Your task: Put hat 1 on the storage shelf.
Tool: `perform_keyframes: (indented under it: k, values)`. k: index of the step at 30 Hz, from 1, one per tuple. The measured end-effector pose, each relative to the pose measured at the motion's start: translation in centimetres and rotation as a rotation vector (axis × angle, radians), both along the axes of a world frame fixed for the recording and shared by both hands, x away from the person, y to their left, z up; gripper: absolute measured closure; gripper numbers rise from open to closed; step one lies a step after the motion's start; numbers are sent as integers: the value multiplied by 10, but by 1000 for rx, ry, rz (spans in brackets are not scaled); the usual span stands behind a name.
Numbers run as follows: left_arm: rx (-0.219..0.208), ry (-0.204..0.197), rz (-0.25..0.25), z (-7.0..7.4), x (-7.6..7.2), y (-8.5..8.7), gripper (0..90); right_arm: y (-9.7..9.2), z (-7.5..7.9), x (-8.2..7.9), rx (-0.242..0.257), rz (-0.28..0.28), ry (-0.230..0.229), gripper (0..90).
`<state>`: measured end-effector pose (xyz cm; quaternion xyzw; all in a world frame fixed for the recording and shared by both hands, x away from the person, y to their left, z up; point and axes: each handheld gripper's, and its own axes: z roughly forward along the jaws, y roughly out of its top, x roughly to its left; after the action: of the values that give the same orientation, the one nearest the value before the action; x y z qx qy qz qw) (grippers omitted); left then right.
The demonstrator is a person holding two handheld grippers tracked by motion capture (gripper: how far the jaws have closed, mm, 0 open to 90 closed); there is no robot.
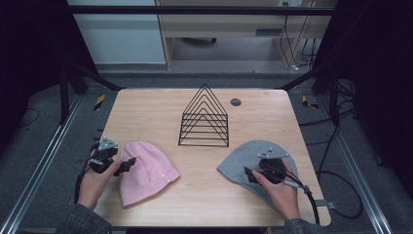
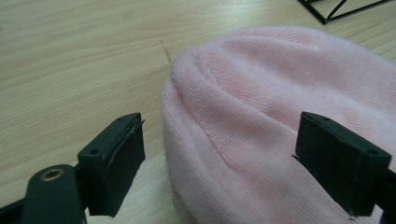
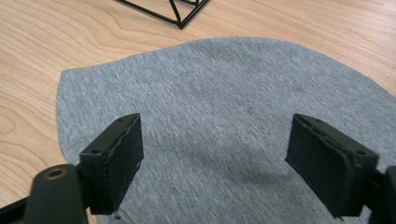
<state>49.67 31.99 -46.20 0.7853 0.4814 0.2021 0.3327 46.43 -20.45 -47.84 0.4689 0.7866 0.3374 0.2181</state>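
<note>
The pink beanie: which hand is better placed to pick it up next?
Left, probably. The left gripper sits at the pink beanie's edge, jaws open around its fabric. The right gripper hovers open over the grey beanie.

I see the pink knit beanie [image 1: 144, 171] lying flat on the wood, its rounded crown just ahead of my left claw [image 1: 122, 165], spreading between the wide-apart jaws without touching either pad. Its ribbed fabric bunches in soft folds near the crown. The grey beanie [image 1: 242, 163] lies flat and smooth directly under my right claw [image 1: 253, 174], thinner jersey cloth, its curved edge beyond the jaws.
</note>
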Motion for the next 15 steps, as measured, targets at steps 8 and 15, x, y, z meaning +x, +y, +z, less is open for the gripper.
perform_keyframes:
  k: [8,15]
  values:
    - [-37,-4,32,0,14,6,241,2,-1,-2,-15,6,-9,288]
    - [-39,-45,66,6,12,17,338,2,-1,-2,-11,19,-4,325]
